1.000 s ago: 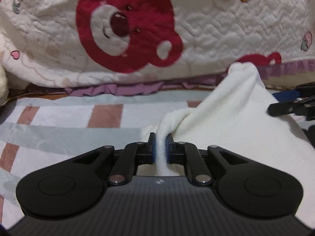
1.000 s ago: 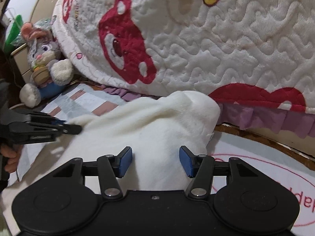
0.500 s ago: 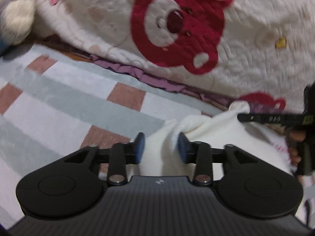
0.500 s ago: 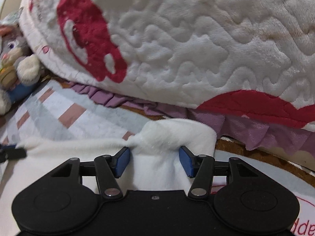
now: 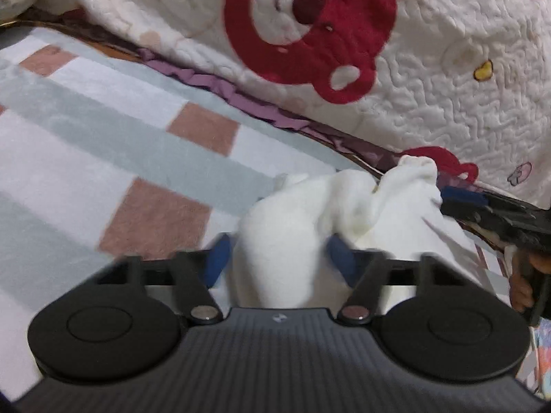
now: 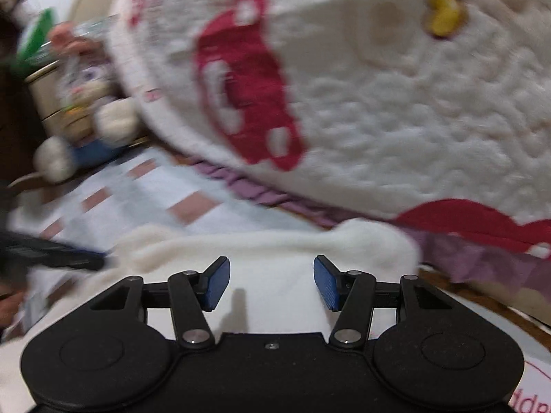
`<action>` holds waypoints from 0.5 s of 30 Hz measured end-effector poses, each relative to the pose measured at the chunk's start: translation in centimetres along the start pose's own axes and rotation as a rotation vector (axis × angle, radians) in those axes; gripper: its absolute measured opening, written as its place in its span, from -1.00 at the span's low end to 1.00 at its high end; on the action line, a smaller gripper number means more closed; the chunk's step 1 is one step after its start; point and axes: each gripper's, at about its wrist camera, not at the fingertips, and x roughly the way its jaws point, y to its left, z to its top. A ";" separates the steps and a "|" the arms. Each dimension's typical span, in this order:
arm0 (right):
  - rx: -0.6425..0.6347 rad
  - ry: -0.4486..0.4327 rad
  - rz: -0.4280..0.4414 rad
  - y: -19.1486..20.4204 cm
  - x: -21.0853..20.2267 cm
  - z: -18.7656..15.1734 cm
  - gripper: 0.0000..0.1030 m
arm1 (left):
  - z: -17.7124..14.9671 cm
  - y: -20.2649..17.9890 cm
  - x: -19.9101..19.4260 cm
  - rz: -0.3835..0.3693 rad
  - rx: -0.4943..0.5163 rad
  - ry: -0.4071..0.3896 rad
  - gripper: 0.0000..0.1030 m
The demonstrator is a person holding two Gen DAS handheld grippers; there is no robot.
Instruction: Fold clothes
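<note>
nearest, the left gripper and right gripper both stand with jaws apart over the white fleece garment, which lies bunched on the checked blanket. that blanket is bare to the left. beyond, a quilted bear-print comforter walls the far edge; a plush toy sits far left.

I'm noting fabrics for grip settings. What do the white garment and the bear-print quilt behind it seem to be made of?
The white garment looks like soft fleece or plush: a matte, fuzzy nap that bunches in thick rounded folds. The bear-print quilt looks like padded, stitched cloth, probably cotton or polyester: wavy quilting lines pucker its cream surface, with a purple ruffled hem. The exact fibres cannot be told.
</note>
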 end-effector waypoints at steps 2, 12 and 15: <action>-0.028 0.025 0.030 1.1 0.2 -0.5 0.14 | 0.5 -0.8 0.0 0.025 0.058 -0.022 -0.77; -0.117 0.075 0.058 4.5 -1.3 -2.5 0.16 | 0.4 2.2 -0.8 0.153 -0.006 -0.098 -0.88; -0.144 0.074 0.055 5.5 -2.3 -2.9 0.16 | 0.8 2.3 -2.6 0.189 -0.024 -0.133 -0.91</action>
